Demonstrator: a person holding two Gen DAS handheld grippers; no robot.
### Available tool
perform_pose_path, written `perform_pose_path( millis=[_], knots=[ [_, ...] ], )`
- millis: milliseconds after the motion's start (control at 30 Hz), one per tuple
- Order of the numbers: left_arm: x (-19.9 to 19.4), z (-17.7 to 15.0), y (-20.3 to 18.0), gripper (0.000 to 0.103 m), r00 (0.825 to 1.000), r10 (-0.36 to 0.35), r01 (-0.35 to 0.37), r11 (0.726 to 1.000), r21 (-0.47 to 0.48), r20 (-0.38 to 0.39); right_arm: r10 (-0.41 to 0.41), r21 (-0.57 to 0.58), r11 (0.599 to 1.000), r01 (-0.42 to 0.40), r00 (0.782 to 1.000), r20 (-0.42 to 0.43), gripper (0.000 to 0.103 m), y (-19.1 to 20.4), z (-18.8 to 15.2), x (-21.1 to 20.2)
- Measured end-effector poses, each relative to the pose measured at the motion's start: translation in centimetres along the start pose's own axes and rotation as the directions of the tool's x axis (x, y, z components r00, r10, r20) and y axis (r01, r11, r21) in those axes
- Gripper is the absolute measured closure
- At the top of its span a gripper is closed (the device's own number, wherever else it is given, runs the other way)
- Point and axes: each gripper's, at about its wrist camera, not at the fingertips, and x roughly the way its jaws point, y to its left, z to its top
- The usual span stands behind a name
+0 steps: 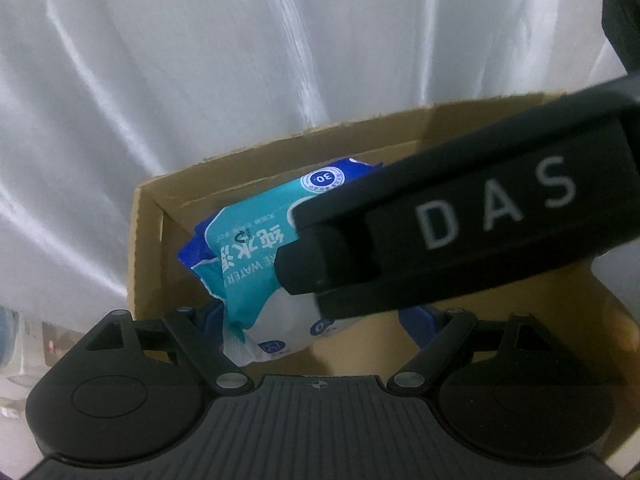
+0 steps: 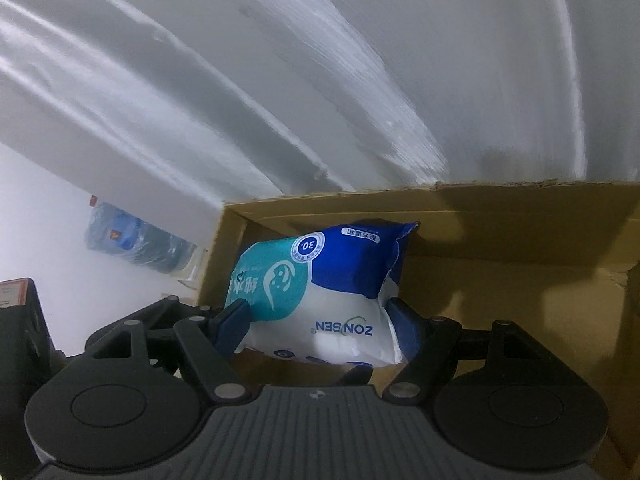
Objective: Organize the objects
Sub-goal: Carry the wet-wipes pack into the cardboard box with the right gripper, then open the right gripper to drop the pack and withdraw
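Wipes pack [image 2: 316, 300], teal, blue, white (crumpled), clamped in both grippers' jaws over cardboard box [image 2: 500, 280].

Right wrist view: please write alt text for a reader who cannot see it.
The right tool grips a blue, teal and white wipes pack between its blue fingers, inside an open cardboard box. Behind the box hangs a white curtain.

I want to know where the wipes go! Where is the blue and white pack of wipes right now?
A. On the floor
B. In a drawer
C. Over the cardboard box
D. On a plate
C: the pack sits between the right claw pads, with the brown box walls around and behind it.
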Motion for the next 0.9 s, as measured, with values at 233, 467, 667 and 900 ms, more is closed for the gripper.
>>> perform_pose_path(
  millis=[233, 467, 667, 900],
  knots=[
    [2.4, 1.3, -0.5, 0.016, 0.998, 0.047, -0.044, 0.995, 0.092, -0.032, -0.004, 0.033, 0.999, 0.004, 1.0, -0.024, 0.025, -1.3, -0.4, 1.6],
    [1.6, 1.3, -1.6, 0.005, 1.0, 0.026, -0.026, 0.997, 0.068, 0.002, 0.017, 0.094, 0.996, -0.012, 0.998, -0.059, 0.025, -2.6, -1.2, 2.1],
    [-0.2, 0.7, -2.3, 0.005, 0.996, 0.055, -0.061, 0.994, 0.096, 0.07, 0.031, 0.101, 0.995, -0.028, 0.999, -0.032, 0.022, -2.6, -2.2, -0.4],
    [-5.2, -0.6, -2.9, 0.005, 0.978, 0.115, -0.131, 0.987, 0.089, 0.171, 0.08, 0.061, 0.994, -0.087, 0.991, 0.103, 0.022, -1.1, -2.4, -7.2]
  ],
)
